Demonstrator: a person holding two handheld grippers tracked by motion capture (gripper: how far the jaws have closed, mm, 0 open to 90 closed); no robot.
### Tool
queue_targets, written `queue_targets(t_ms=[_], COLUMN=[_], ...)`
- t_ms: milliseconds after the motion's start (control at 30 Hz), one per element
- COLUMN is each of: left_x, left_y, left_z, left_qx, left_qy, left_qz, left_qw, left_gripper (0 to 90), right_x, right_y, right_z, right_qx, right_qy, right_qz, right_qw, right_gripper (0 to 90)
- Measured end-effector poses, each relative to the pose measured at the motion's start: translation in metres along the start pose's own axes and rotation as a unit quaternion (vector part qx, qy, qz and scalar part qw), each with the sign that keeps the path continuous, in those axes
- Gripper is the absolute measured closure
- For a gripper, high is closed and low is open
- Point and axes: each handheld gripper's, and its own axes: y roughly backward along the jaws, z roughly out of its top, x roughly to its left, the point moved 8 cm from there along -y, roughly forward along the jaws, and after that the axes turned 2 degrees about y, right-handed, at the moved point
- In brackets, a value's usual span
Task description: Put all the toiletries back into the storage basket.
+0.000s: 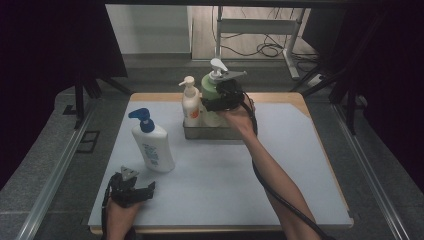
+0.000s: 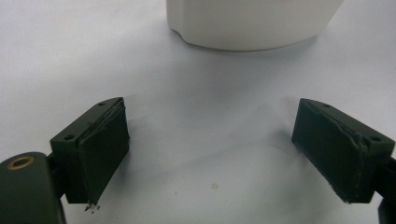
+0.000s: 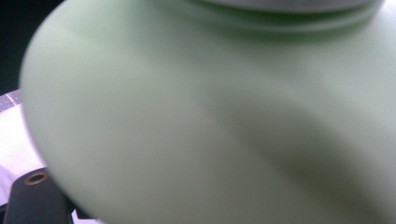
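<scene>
High view: the right tongs (image 1: 216,102) clamp the green pump bottle (image 1: 210,90) over the metal tray (image 1: 212,132). Left gripper view: the left tongs (image 2: 210,149) stand apart, a white bottle (image 2: 252,23) ahead. Right gripper view: the green bottle lies against the lens.

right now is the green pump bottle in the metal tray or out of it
In: the green pump bottle stands upright in the metal tray beside the white and orange bottle.

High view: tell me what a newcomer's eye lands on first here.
The green pump bottle, gripped by the right gripper over the metal tray at the table's far side, beside a white bottle standing in it. Next, the blue-capped white bottle standing alone left of centre, with the open left gripper resting near it.
</scene>
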Motion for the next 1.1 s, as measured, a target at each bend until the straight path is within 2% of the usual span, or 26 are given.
queue_targets(t_ms=[333, 1100], left_x=[0.0, 0.0], left_y=[0.0, 0.0], left_z=[0.0, 0.0], left_qx=[0.0, 0.001], left_qy=[0.0, 0.0], left_qz=[0.0, 0.0], left_qw=[1.0, 1.0], left_gripper=[10.7, 10.7], right_x=[-0.006, 0.0], right_y=[-0.015, -0.033], right_z=[-0.004, -0.026], right_qx=[0.009, 0.04], right_qy=[0.005, 0.002], right_qz=[-0.008, 0.014], right_qw=[0.9999, 0.9991], right_gripper=[12.1, 12.2])
